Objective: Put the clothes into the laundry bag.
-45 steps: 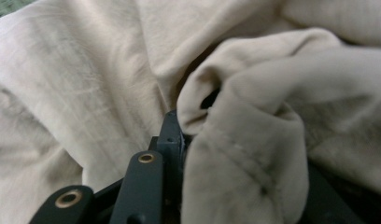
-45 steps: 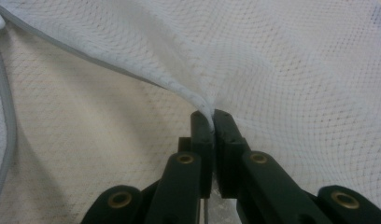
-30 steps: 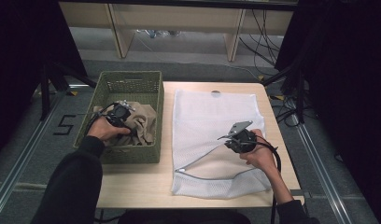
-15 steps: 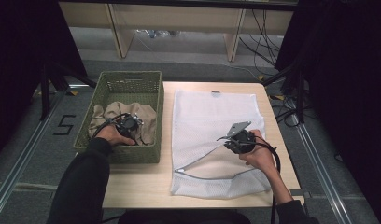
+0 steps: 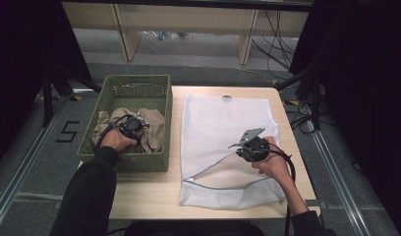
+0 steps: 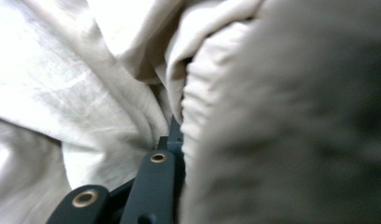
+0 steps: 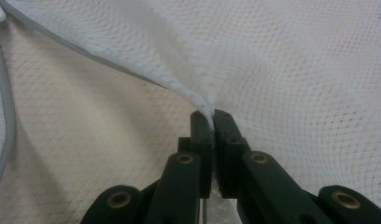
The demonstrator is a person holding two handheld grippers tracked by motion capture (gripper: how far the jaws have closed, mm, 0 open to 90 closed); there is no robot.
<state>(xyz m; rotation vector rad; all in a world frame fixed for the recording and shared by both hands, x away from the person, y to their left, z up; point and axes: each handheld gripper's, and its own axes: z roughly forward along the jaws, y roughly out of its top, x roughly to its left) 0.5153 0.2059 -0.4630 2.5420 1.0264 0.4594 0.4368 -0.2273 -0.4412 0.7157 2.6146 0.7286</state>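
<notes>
The table (image 5: pixel 154 194) is a pale wooden top, and everything here is placed by it. A white mesh bag (image 5: pixel 223 123) lies flat over the table's right half, its far edge near the table's far edge and its near edge close to the table's near edge. A grey zip line (image 5: pixel 223 184) curves across the bag's near part, where the mouth gapes a little. The right gripper (image 5: pixel 240 147) sits over the bag's near right part; in the right gripper view its jaws are pressed together on a raised fold of the mesh (image 7: pixel 198 95), lifting that edge off the layer below. A bare strip of table runs along the bag's left side and in front of it, so there is free room there.

A green woven basket (image 5: pixel 122 160) stands at the table's left edge, its right wall just beside the bag's left edge. Inside lies crumpled beige cloth (image 5: pixel 152 130). The left gripper (image 5: pixel 134 124) is down in the basket among the cloth, well inside the walls. In the left gripper view, folds of cloth (image 6: pixel 86 84) crowd round one dark jaw, and I cannot tell whether the jaws are apart or closed on it.

Beyond the table, a grey floor (image 5: pixel 198 54) runs to a wooden frame (image 5: pixel 247 34), with cables (image 5: pixel 272 39) trailing at the right. Dark curtains (image 5: pixel 365 88) close in both sides.
</notes>
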